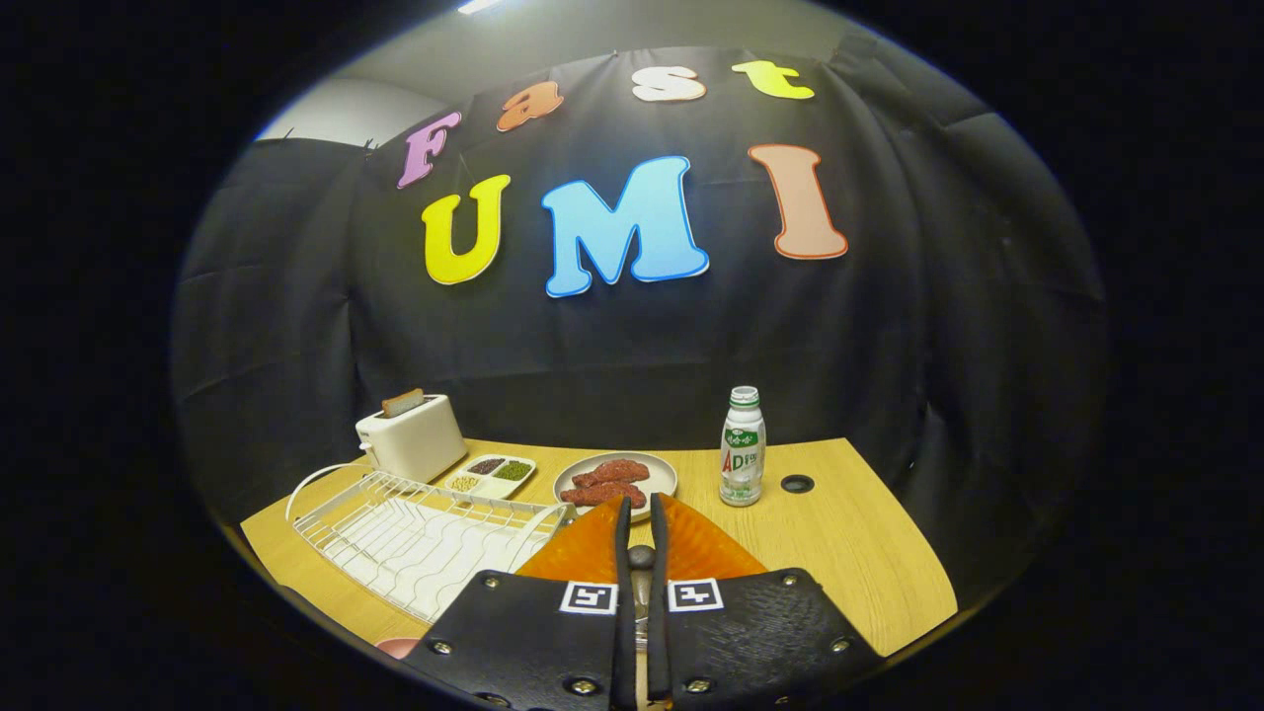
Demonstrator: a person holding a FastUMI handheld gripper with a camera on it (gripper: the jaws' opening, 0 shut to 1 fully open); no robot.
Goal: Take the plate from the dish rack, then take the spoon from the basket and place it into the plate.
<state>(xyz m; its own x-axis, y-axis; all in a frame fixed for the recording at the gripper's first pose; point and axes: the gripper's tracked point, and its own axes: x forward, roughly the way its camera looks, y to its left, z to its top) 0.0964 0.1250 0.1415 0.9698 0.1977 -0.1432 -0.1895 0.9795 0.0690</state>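
A wooden table (849,553) ran across the booth in front of the black cloth wall, and everything else stood on or above it. The biggest thing on it was the white wire dish rack (425,538), lying to the left of the fingers with its slots bare. Next in size was the orange plate (711,548), which lay directly under and just ahead of the fingers, its ribbed surface spreading out on both sides of them and its left edge close to the rack's near corner. The gripper (640,506) hung over that plate with its two fingers drawn tight together, leaving only a thin slit between them. Beyond the rack, toward the wall, stood a cream toaster (413,434) with a slice of bread (403,401) poking from its slot. Just beyond the fingertips sat a pale round dish (660,472) carrying reddish pieces of meat (607,481), and between it and the toaster lay a small sectioned tray (491,474) of dark, green and yellowish grains. To the right of the dish a small white bottle (742,449) with a green label stood upright, with a dark round cable hole (797,484) in the tabletop just beside it. Smallest was the spoon (641,558): a slim handle with a dark rounded end was pinched in the slit between the fingers, above the orange plate.
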